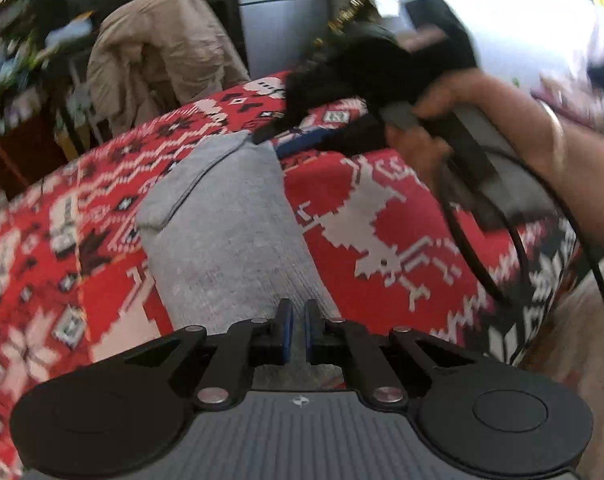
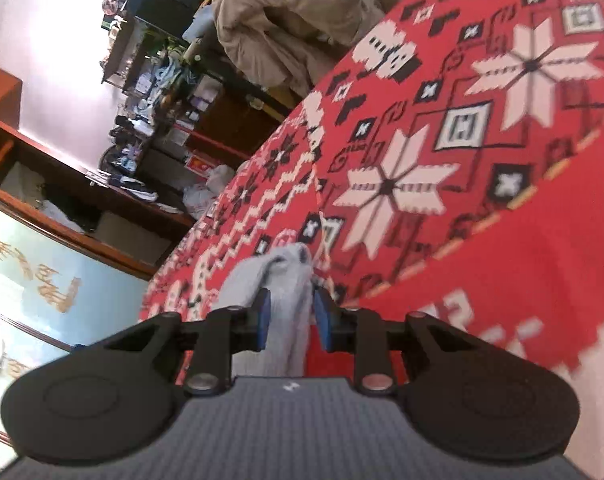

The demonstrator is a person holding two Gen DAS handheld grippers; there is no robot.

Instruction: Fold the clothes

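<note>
Matt grey knit garment (image 1: pixel 230 240), woven patterned blanket (image 1: pixel 381 208)

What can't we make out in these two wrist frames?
1. Left wrist view: the right hand-held gripper is motion-blurred, so how its jaws stand is unreadable there.
2. Left wrist view: the grey garment has its near edge hidden behind the left hand-held gripper.
3. Right wrist view: most of the grey garment is out of frame, so its type is unclear.
4. Right wrist view: shelf clutter is too small and blurred.
</note>
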